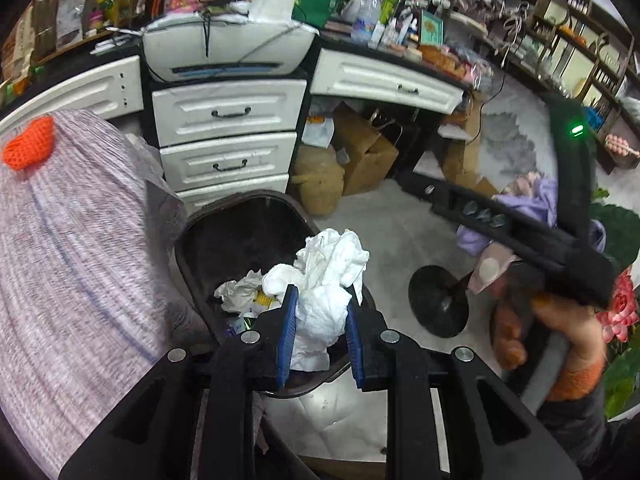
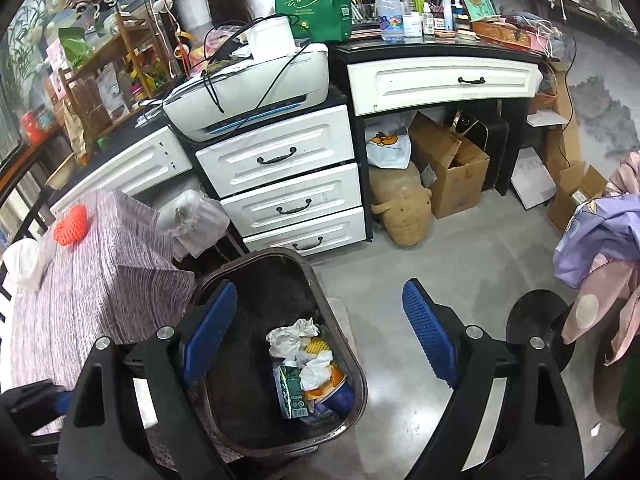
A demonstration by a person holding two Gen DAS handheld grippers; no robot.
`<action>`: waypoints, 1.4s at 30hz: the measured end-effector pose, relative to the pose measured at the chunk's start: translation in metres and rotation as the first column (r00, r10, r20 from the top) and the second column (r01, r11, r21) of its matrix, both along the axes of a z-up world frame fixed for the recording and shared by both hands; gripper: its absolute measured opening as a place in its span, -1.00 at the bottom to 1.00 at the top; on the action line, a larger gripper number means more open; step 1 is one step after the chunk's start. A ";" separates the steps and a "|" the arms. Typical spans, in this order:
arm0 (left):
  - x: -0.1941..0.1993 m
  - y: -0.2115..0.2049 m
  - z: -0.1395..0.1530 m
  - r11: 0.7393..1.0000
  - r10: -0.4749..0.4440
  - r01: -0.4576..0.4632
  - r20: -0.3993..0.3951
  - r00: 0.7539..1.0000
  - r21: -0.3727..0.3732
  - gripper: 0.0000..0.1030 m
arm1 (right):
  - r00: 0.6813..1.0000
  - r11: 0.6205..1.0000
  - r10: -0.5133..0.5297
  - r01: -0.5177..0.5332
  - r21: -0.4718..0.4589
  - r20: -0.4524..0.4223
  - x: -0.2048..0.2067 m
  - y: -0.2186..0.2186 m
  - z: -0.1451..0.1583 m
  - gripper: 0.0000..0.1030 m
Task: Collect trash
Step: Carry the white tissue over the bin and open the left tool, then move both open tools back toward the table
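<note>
My left gripper (image 1: 322, 300) is shut on a crumpled white tissue (image 1: 326, 276) and holds it above the open dark brown trash bin (image 1: 200, 224). The bin holds crumpled paper (image 2: 290, 336), a green carton (image 2: 290, 394) and other wrappers. My right gripper (image 2: 320, 320) is open and empty, hovering above the same bin (image 2: 212, 276). In the left wrist view the right gripper's black body (image 1: 520, 232) shows at the right, held by an orange-gloved hand (image 1: 568, 328). On the striped tablecloth (image 2: 100, 264) lie an orange foam net (image 2: 71, 225) and a white wad (image 2: 24, 262).
A white drawer unit (image 2: 288, 184) with a printer (image 2: 248, 84) on top stands behind the bin. Cardboard boxes (image 2: 448, 168) and a tan sack (image 2: 404, 204) sit under the desk. A black stand base (image 2: 536, 320) and hanging clothes (image 2: 600, 240) are at the right.
</note>
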State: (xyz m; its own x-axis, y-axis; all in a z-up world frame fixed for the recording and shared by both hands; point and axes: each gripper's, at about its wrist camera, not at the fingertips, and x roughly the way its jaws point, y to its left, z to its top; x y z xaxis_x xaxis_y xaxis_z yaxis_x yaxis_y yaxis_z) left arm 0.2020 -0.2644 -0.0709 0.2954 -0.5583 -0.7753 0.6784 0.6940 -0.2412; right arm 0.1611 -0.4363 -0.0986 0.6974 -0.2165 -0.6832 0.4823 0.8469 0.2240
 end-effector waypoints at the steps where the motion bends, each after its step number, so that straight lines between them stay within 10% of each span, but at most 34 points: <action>1: 0.002 -0.004 -0.003 1.000 -0.005 0.005 -0.005 1.000 0.010 -0.56 | 1.000 1.000 -0.002 0.002 0.002 -0.001 0.000 -0.001 0.000 0.63; 10: 0.015 -0.031 -0.026 0.995 -0.053 0.057 -0.059 0.997 0.078 -0.54 | 1.000 1.000 -0.022 0.022 0.008 -0.002 -0.004 -0.007 -0.002 0.63; 17: 0.018 -0.036 -0.032 0.993 -0.067 0.073 -0.065 0.996 0.091 0.20 | 1.000 1.000 -0.024 0.024 0.015 -0.009 -0.003 -0.008 -0.005 0.63; 33: 0.029 0.044 0.013 0.996 0.073 -0.076 0.063 0.995 0.039 0.56 | 0.991 0.991 0.130 -0.130 -0.008 -0.003 0.013 0.036 -0.006 0.64; 37: 0.044 0.087 0.033 0.977 0.199 -0.208 0.169 0.965 0.037 0.58 | 0.974 0.973 0.228 -0.228 -0.017 -0.008 0.026 0.065 0.001 0.64; 42: 0.074 0.164 0.055 0.897 0.435 -0.441 0.245 0.866 -0.034 0.70 | 0.942 0.941 0.335 -0.335 -0.038 0.008 0.044 0.103 0.015 0.70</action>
